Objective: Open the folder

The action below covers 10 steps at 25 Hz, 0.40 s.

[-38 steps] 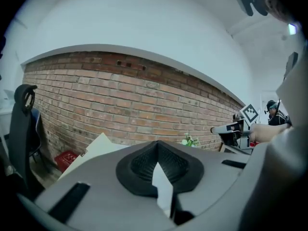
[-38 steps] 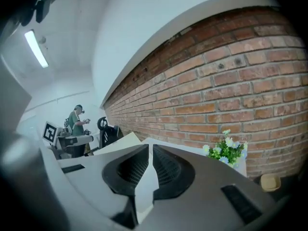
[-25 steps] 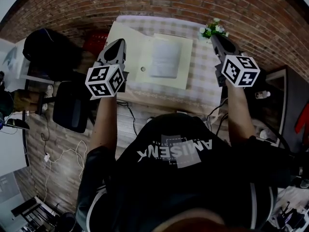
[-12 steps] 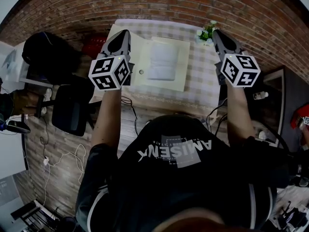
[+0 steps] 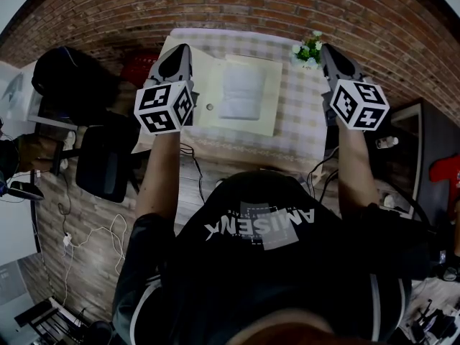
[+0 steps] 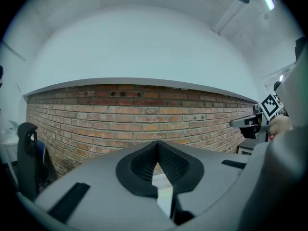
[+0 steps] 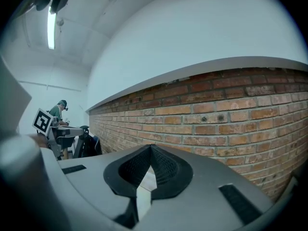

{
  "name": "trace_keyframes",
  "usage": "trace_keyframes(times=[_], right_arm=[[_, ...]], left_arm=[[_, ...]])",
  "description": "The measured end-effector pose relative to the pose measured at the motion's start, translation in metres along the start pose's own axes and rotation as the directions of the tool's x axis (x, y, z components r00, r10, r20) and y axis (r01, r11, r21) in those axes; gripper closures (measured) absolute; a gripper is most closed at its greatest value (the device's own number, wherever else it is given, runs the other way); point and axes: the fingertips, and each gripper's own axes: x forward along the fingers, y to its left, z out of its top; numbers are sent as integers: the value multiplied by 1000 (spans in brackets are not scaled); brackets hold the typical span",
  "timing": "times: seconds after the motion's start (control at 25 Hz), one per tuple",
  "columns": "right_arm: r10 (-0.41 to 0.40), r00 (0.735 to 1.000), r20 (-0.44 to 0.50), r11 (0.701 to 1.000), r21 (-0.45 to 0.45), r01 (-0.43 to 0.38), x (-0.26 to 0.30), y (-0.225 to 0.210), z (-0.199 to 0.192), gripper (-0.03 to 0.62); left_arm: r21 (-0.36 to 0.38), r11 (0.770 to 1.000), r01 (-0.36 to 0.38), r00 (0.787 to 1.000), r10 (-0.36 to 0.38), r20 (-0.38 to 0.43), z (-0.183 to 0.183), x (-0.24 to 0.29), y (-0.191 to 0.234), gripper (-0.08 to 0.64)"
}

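Nearest the person, both grippers are held up, one either side of the folder. The left hand-held gripper (image 5: 180, 51) has its jaws pressed together on nothing. The right hand-held gripper (image 5: 328, 50) is the same, closed and empty.

Below and past them, the cream folder (image 5: 264, 100) lies flat on the checked tabletop (image 5: 303, 113). It looks already spread open to me, with a white sheet (image 5: 241, 88) on its right half and the fold running away from the person.

The left one hangs over the folder's left flap, so it's nearer. The right one sits well off the folder's right edge, by the flowers (image 5: 309, 47). Brick wall (image 5: 237, 6) is behind the folder.
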Motion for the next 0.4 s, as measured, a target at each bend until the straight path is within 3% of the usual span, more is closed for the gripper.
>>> trace_keyframes(times=[0.4], right_arm=[[12,1000,0,1000,6,-12,0,6,5,551]], left_arm=[[-8,999,-39,999,39,14,9,-6,12,546]])
